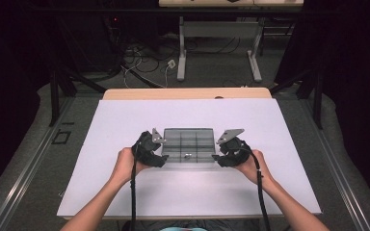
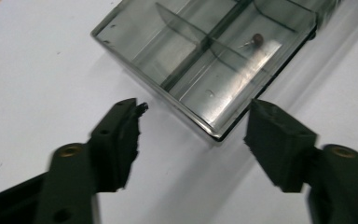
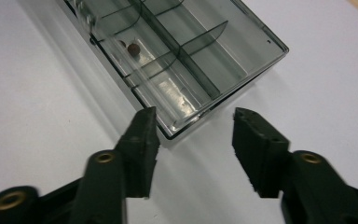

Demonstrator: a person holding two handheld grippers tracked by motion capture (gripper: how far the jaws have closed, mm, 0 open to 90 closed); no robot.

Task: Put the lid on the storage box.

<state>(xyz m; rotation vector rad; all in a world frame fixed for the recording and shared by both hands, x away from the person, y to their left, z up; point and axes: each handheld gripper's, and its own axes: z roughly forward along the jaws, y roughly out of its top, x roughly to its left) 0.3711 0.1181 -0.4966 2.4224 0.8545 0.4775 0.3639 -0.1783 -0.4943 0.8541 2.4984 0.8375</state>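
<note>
The smoky clear compartment box (image 1: pixel 189 144) sat mid-table (image 1: pixel 125 183) between both open, empty-jawed tools. Each near corner lay just ahead of the left hand-held gripper (image 2: pixel 193 122) and right hand-held gripper (image 3: pixel 193 123); an uneven pinch could skid it, rolling the small brown bead (image 2: pixel 258 38).

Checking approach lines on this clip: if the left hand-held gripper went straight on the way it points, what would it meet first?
Most likely the near corner of the clear divided box, which sits just ahead between the open jaws of the left hand-held gripper. Depth is hard to judge.
</note>
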